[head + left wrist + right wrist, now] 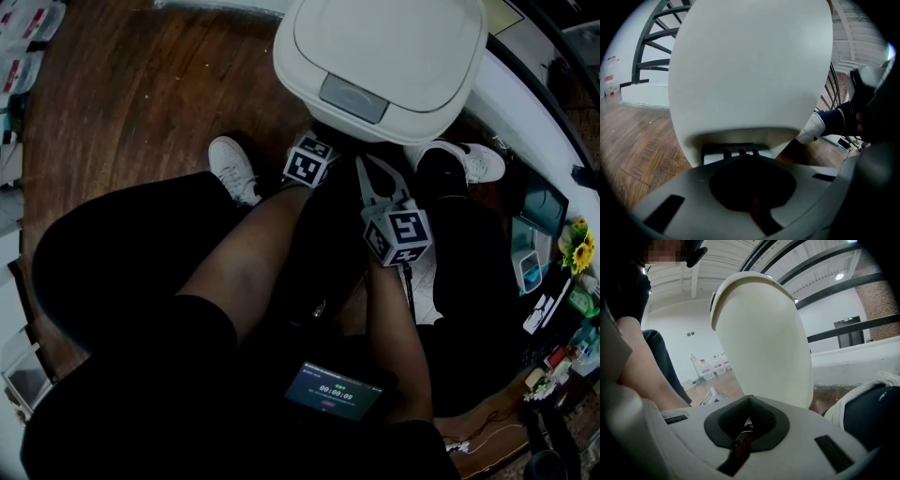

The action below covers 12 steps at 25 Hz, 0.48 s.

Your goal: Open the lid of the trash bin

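Observation:
The cream trash bin stands on the wooden floor with its lid down; a grey push panel sits at the lid's front edge. My left gripper is shut and empty, low against the bin's front, just before a dark ridged recess at its base. From the head view only its marker cube shows; the tips are hidden under the lid's overhang. My right gripper is shut on nothing, beside the left one. It points at the bin's lower side.
The person's white shoes flank the grippers close to the bin. A small screen device sits at the person's lap. A white curved ledge and cluttered items with a sunflower lie to the right. Wooden floor spreads left.

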Tool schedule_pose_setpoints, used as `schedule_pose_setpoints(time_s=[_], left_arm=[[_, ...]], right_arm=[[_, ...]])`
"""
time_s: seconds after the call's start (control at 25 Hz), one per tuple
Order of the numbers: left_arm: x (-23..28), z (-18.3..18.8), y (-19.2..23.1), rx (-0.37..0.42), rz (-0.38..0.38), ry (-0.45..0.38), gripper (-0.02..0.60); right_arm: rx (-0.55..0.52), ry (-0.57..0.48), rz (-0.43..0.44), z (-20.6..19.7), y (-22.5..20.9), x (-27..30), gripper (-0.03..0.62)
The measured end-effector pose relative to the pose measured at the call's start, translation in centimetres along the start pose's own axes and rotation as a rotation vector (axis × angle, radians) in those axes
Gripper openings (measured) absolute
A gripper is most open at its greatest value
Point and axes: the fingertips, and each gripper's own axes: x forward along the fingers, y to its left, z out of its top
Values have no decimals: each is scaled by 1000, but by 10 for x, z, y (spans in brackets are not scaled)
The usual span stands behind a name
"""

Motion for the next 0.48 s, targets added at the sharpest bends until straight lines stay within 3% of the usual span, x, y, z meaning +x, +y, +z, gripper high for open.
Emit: schedule_pose_setpoints(time_s=[0.12, 0.48], left_arm=[[1, -2, 0, 22, 12, 18, 28], [3, -5, 3, -23, 19, 30, 28]], right_arm=[[5, 0, -2, 0, 0, 0, 15], [5, 0, -7, -2, 1, 2, 15]])
